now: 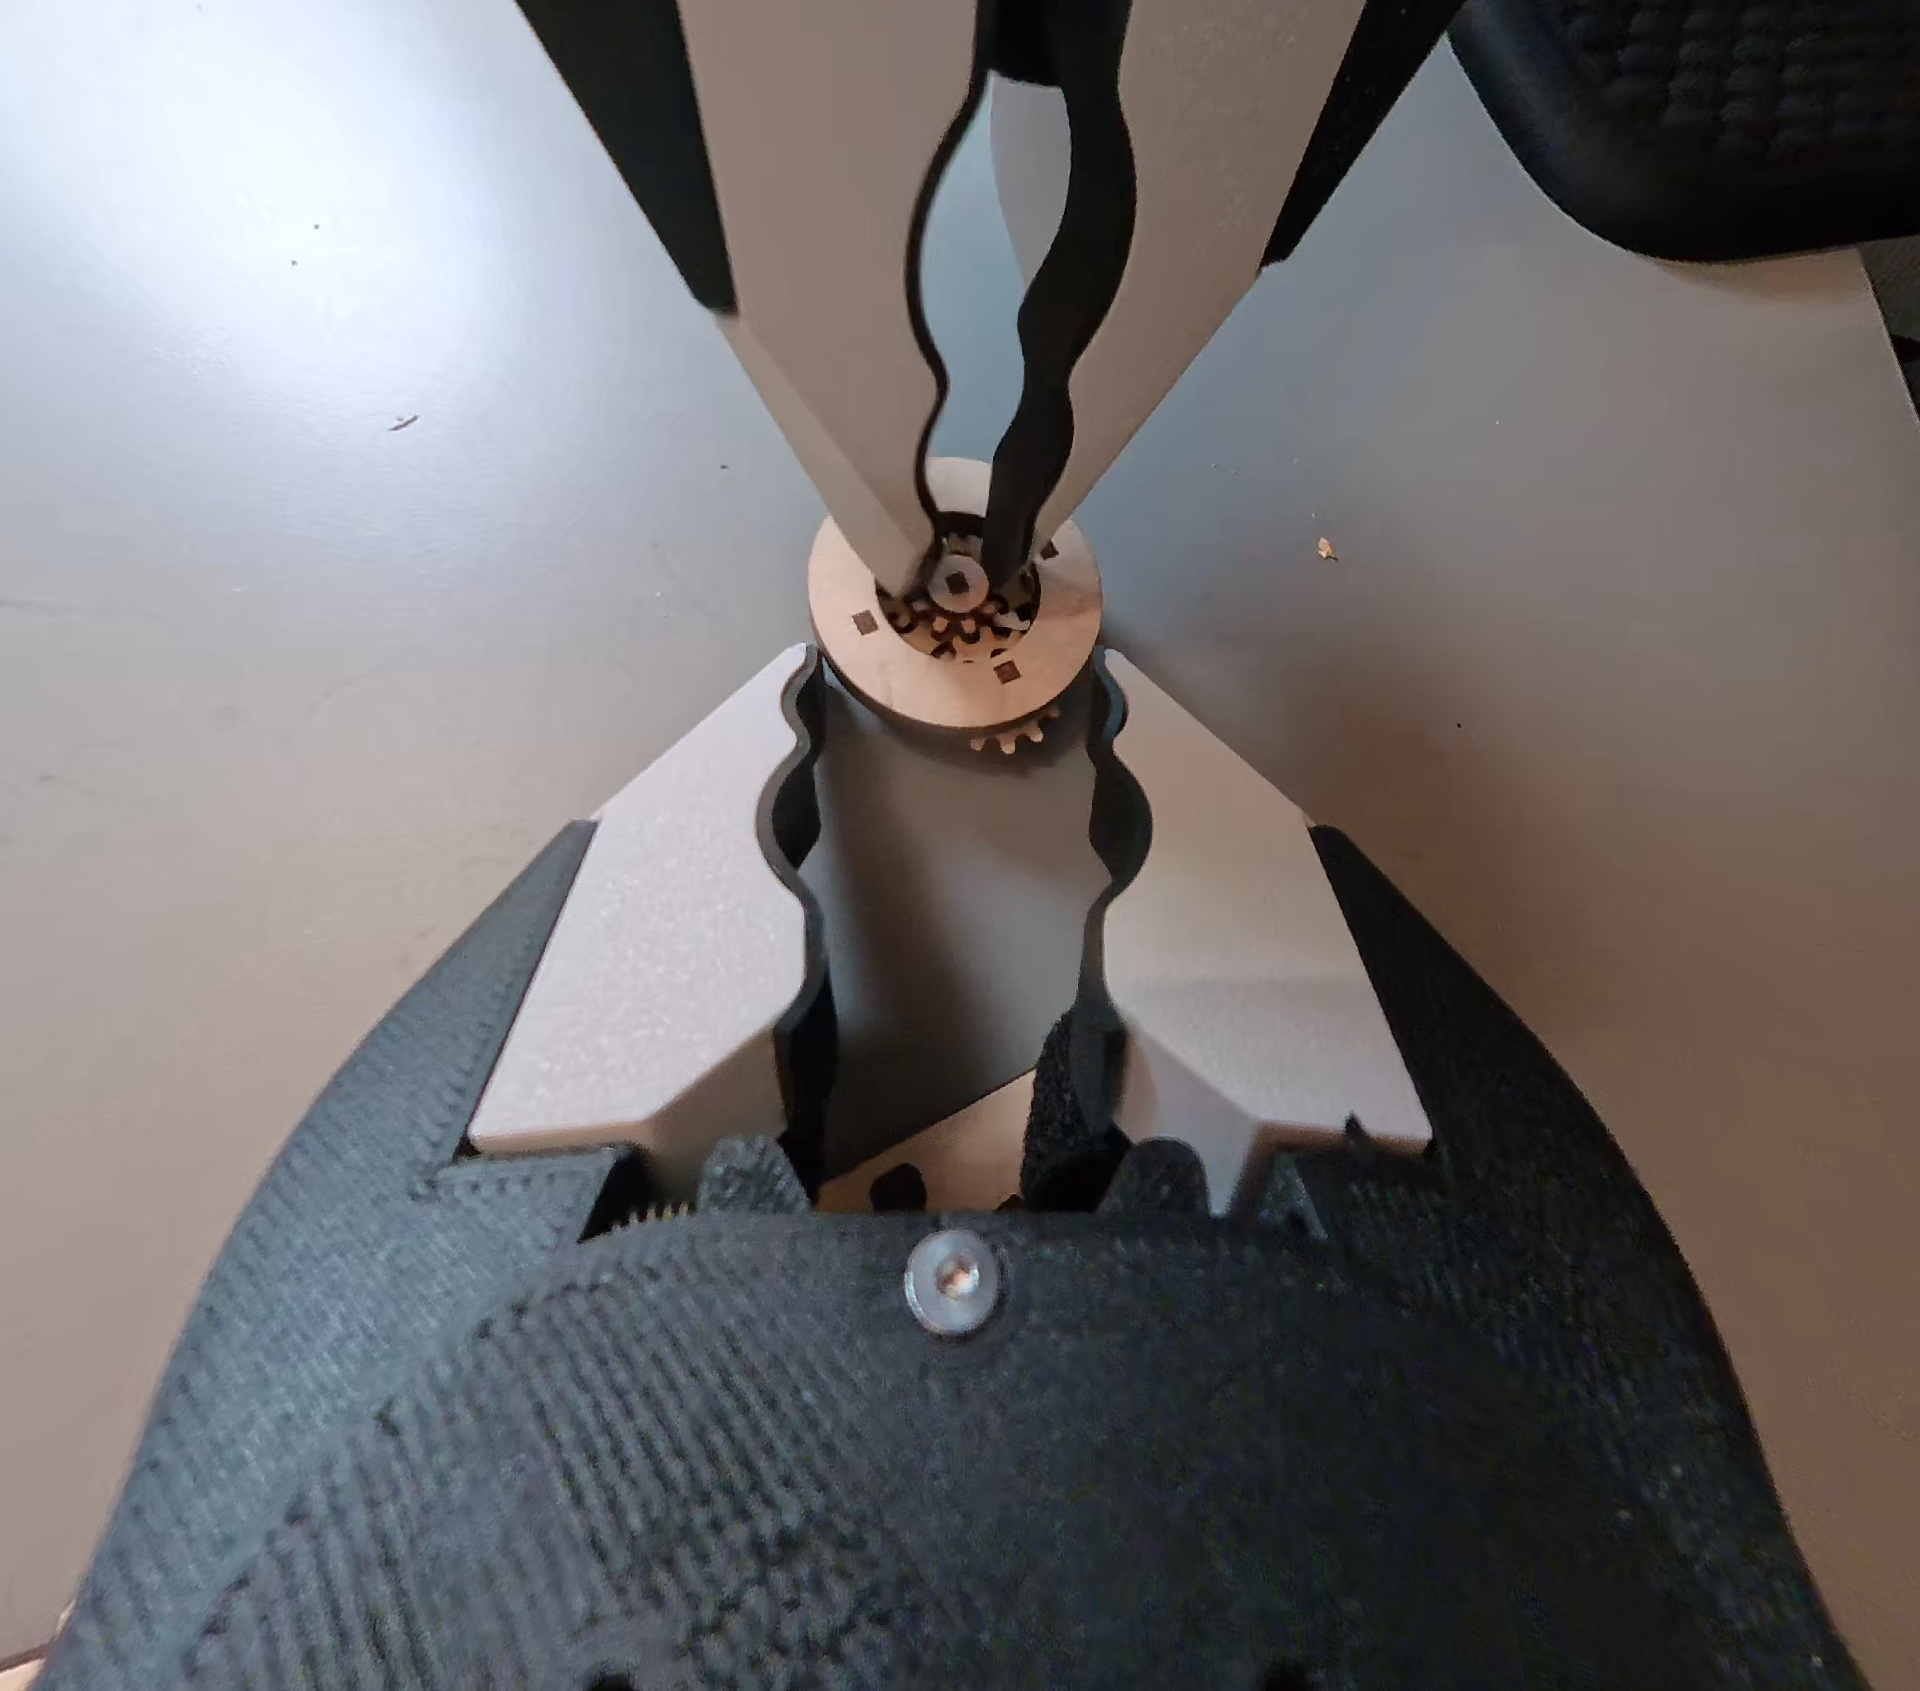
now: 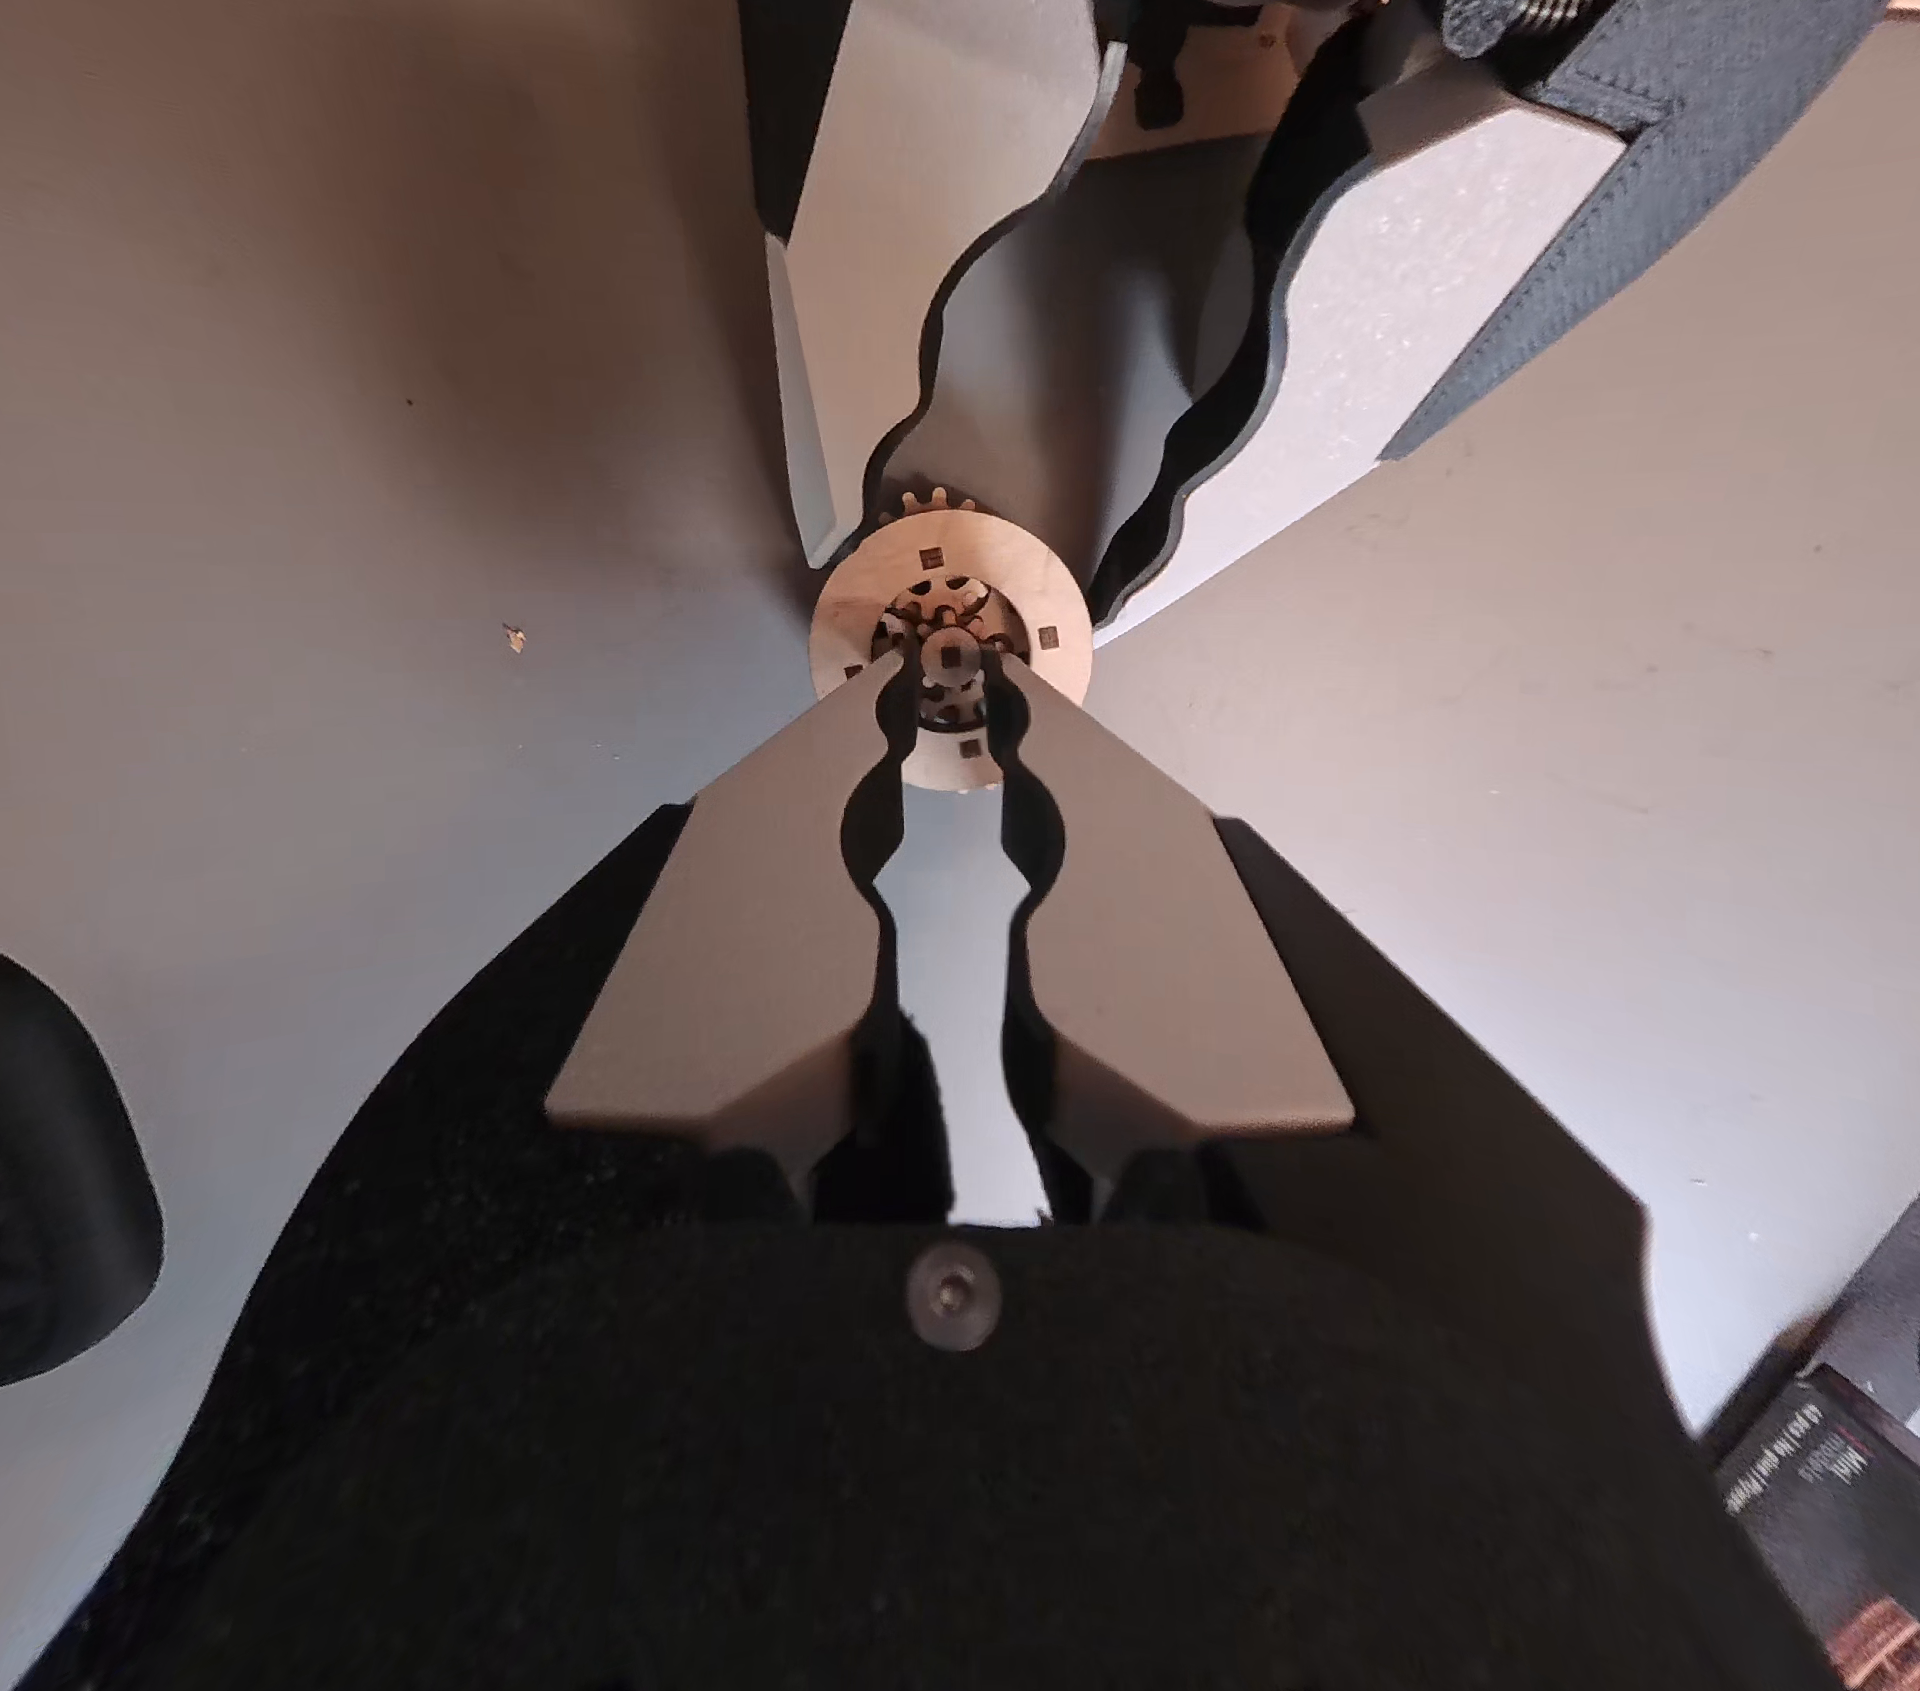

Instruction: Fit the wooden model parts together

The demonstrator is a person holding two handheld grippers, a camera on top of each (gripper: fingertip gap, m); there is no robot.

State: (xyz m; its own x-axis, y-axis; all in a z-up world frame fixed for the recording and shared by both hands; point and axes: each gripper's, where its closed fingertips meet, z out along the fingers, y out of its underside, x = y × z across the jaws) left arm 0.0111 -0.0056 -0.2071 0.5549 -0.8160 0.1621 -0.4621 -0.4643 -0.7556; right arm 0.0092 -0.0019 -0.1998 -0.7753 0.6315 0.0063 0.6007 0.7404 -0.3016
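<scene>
Closest to the lens on the left side sits the left gripper point(image 1: 956, 675), its two grey fingers spread around the rim of one round wooden disc point(image 1: 1049, 623); the fingertips stand at either side of the disc's near edge, and whether they press it I cannot tell. That disc rests on the pale desk point(image 1: 312, 498) at the middle of the scene. It has a round opening packed with several small toothed wheels, too tangled to count, and four little dark square marks on its flat face. One more cog point(image 1: 1013, 732) pokes out from under its rim.

From the opposite side comes the right gripper point(image 2: 951, 654), its two fingers drawn nearly together and pinching one small wooden hub point(image 2: 951, 654) with a square hole, right in the disc's opening.

Off to the right of the left camera's view, one black mesh chair seat point(image 1: 1714, 83) lies beyond the desk edge. One tiny wood chip point(image 1: 1327, 548) lies on the desk, well apart from the disc. One dark box point(image 2: 1839, 1496) shows at the right camera's lower right corner.
</scene>
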